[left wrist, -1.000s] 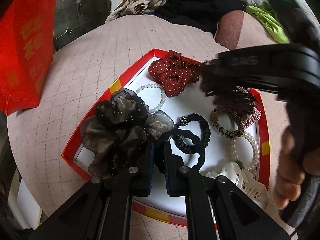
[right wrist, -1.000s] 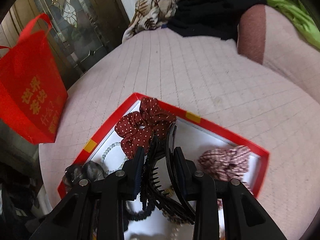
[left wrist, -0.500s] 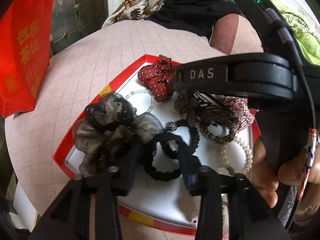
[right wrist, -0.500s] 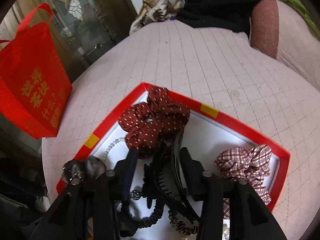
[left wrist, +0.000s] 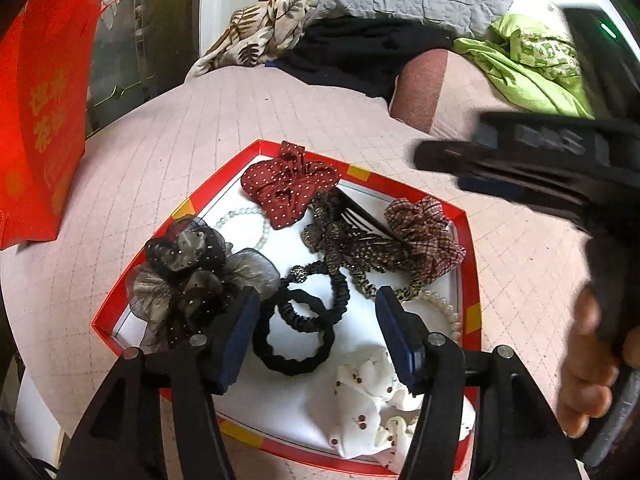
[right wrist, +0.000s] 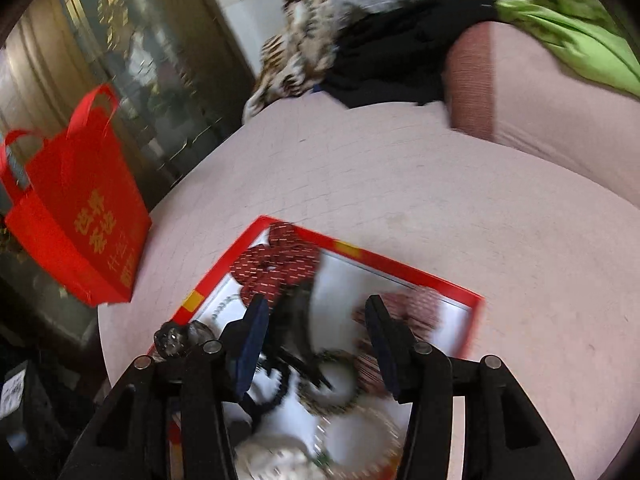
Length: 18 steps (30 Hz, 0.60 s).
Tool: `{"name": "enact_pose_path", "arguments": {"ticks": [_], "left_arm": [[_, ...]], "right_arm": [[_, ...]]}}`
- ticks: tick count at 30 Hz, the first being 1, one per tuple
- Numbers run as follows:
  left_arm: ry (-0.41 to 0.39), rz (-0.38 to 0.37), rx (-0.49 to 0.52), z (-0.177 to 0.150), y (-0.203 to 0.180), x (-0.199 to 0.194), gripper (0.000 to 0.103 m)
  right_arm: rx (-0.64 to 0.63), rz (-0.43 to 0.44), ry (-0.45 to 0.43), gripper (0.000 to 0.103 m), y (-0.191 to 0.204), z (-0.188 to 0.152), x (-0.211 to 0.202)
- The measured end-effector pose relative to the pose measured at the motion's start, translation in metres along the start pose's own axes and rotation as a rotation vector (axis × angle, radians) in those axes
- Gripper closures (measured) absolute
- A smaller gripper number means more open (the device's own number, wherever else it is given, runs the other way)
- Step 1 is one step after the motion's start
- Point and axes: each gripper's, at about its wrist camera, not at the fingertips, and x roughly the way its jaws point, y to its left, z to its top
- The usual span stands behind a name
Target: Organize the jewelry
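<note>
A red-rimmed white tray (left wrist: 472, 316) lies on the pink quilted bed and holds hair accessories. In it are a red dotted scrunchie (left wrist: 292, 192), a grey-black organza scrunchie (left wrist: 192, 276), two black hair ties (left wrist: 300, 320), a black claw clip (left wrist: 360, 220) on a leopard scrunchie, a plaid scrunchie (left wrist: 428, 232), pearl bracelets and a white scrunchie (left wrist: 368, 404). My left gripper (left wrist: 316, 332) is open and empty above the black ties. My right gripper (right wrist: 316, 344) is open and empty above the tray (right wrist: 404, 270); the claw clip (right wrist: 296, 332) lies blurred below it.
A red gift bag (right wrist: 76, 208) stands left of the bed. A patterned cloth (left wrist: 272, 16), grey quilt, black fabric and green cloth (left wrist: 528, 64) are piled at the far side. The right gripper's body and the holding hand (left wrist: 592, 360) fill the right of the left wrist view.
My left gripper opened and let go of the black hair tie. My right gripper opened, dropped the black claw clip into the tray and lifted back.
</note>
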Motion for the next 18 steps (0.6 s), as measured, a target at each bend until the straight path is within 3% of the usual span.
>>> {"name": "enact_pose_path", "arguments": {"ticks": [5,11,18], "left_arm": [[-0.017,0.012,-0.01,0.0,-0.001,-0.004,0.035],[-0.036,0.019,-0.021,-0.004,0.001,-0.011,0.033],[-0.107,0.046,-0.029,-0.011,0.001,-0.035,0.031]], "right_arm": [[0.076,-0.06,-0.012,0.048,-0.032,-0.026,-0.037],[0.149,-0.129,0.011,0.047,-0.059,-0.07,-0.071],[0.174,-0.163,0.028,0.047,-0.059,-0.113,-0.099]]}}
